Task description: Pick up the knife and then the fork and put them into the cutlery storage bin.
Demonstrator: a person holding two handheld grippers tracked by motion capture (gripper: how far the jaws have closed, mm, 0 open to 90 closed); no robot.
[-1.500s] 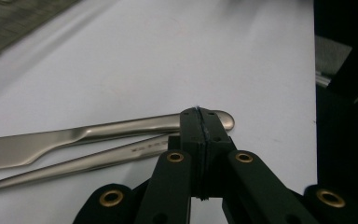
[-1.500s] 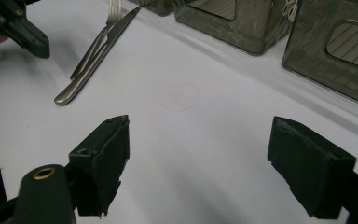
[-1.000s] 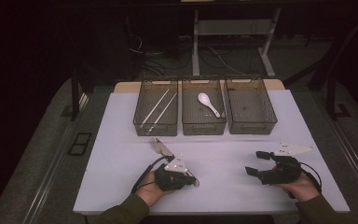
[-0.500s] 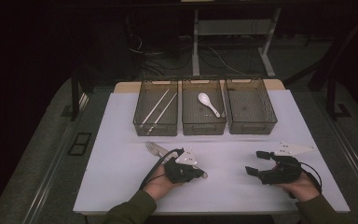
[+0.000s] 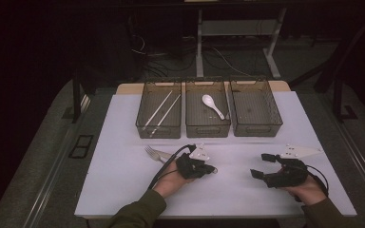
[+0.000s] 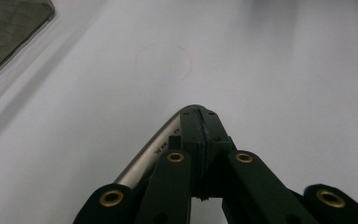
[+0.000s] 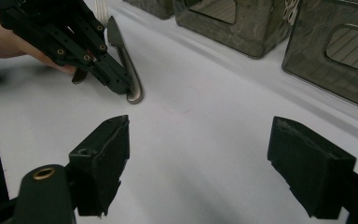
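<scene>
White bench point(image 5: 123, 190), three bins at far edge: left bin point(image 5: 158, 115) holds chopsticks point(image 5: 162, 108), middle bin point(image 5: 207, 115) a white spoon point(image 5: 212, 105), right bin point(image 5: 255, 113) looks empty. My left claw point(image 5: 210, 168) is clamped on the fork point(image 5: 155, 153) handle near the front edge, tines pointing toward the left edge. Right claw point(image 5: 261, 165) gapes, holding nothing. Fork likely goes right bin.

Brushed metal fork point(image 6: 154, 151), matt black tool point(image 6: 200, 126), seemingly smoky plastic bins point(image 5: 208, 114)
</scene>
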